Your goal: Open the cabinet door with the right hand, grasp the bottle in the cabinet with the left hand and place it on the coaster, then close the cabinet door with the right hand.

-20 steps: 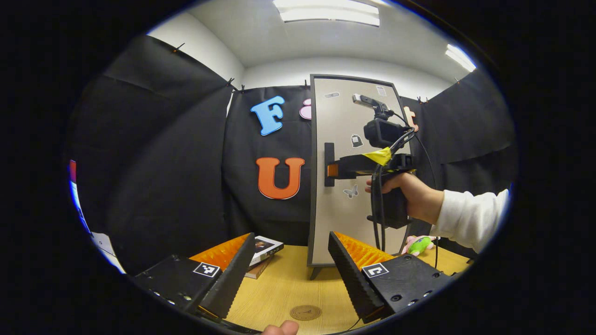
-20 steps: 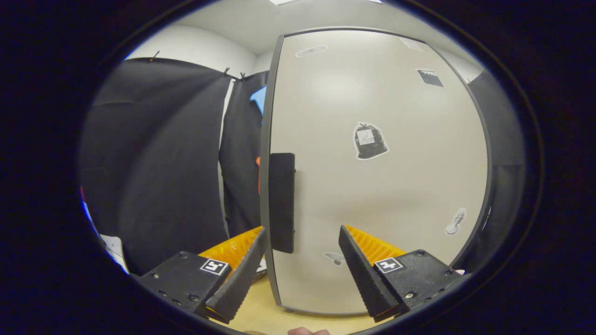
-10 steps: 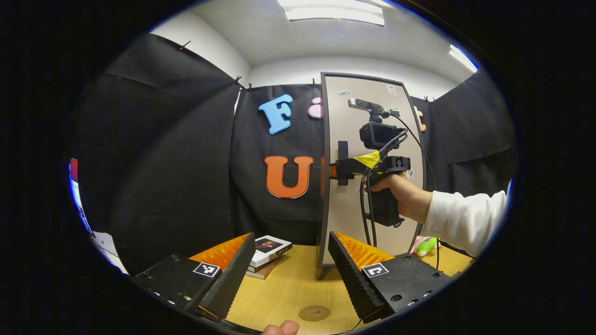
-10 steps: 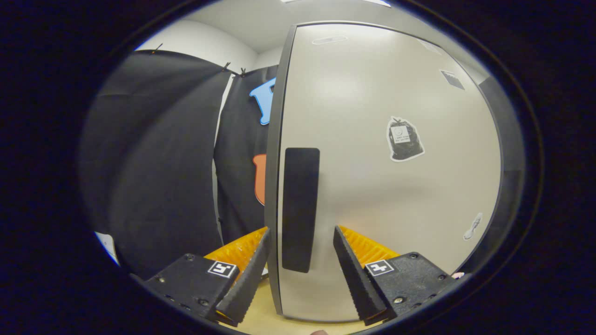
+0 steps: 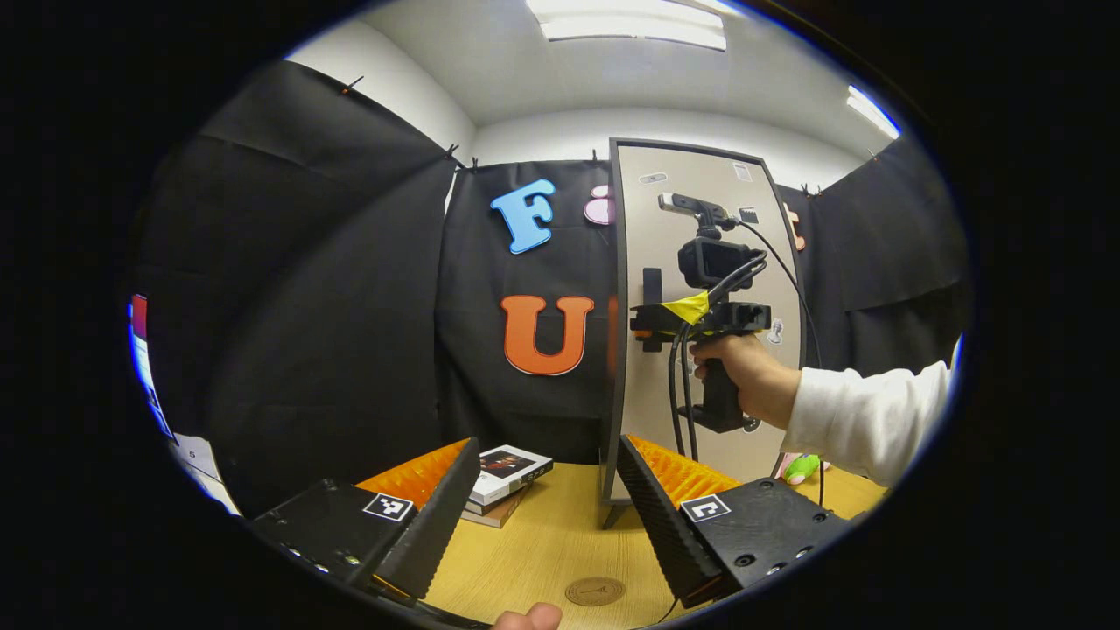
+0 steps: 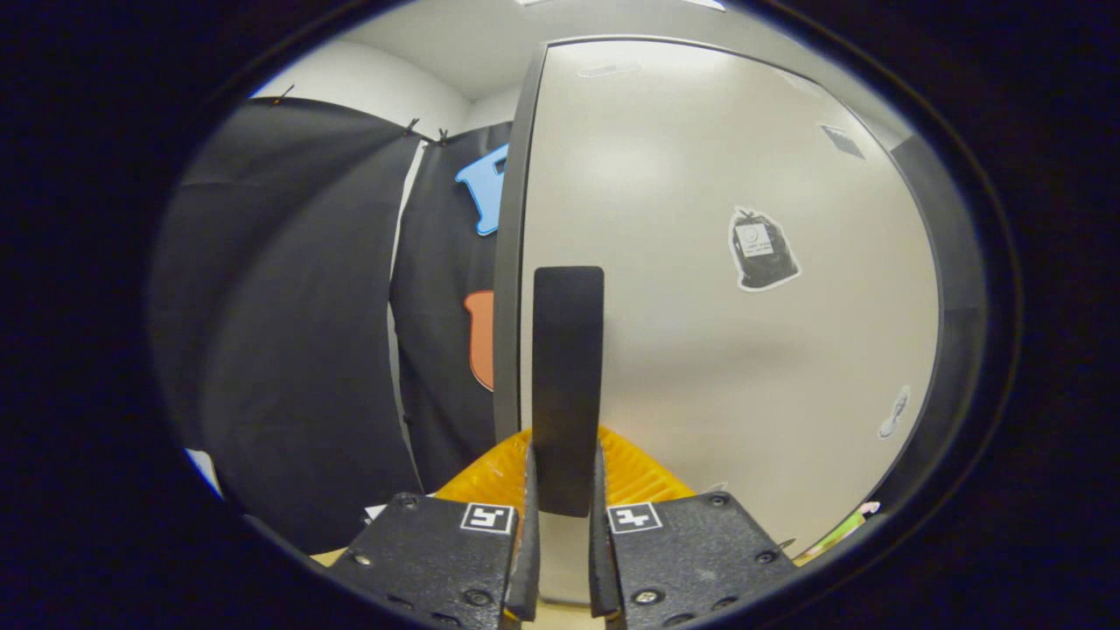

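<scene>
Right gripper (image 6: 561, 525) clamped on the cabinet door (image 6: 700, 350) handle (image 6: 567, 385)

Left gripper (image 5: 534, 516) hangs wide open, holding nothing, over the coaster (image 5: 595, 591); closed door hides the cabinet's inside.

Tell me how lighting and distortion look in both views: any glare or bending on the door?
Left gripper view: ceiling lights are blown out, and the door bows slightly. Right gripper view: a soft sheen sits on the door, whose edges curve strongly; the handle between the right gripper fingers looks soft.
</scene>
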Tool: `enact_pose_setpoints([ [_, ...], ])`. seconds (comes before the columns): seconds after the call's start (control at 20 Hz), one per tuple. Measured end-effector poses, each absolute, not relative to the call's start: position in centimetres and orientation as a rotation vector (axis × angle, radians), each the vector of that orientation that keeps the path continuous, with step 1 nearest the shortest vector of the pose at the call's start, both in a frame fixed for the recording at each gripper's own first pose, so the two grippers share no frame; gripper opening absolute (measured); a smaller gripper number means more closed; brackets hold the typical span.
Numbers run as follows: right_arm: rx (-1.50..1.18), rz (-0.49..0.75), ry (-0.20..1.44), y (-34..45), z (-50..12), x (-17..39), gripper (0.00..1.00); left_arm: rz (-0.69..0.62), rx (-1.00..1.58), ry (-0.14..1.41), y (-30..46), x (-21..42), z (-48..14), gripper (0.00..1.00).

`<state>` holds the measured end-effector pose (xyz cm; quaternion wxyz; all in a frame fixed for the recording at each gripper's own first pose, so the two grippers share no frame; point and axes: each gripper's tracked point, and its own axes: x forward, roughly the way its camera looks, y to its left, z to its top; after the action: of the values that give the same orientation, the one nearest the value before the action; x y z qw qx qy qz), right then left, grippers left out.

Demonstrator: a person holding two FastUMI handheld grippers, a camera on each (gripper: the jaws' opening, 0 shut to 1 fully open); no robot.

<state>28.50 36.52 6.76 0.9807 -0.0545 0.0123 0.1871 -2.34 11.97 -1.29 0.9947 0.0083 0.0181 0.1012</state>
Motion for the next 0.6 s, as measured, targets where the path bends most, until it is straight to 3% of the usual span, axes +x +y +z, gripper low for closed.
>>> enact_pose_setpoints([
  [0.3, -0.115, 0.404, 0.033, 36.4, 6.8, 27.1, 0.2, 0.192, 0.017, 0.034, 12.0, -2.7, -1.2, 0.95],
  [0.6, -0.106, 0.433, 0.032, 33.8, 7.0, 20.6, 0.19, 0.182, 0.013, 0.036, 12.1, -2.6, -1.1, 0.95],
])
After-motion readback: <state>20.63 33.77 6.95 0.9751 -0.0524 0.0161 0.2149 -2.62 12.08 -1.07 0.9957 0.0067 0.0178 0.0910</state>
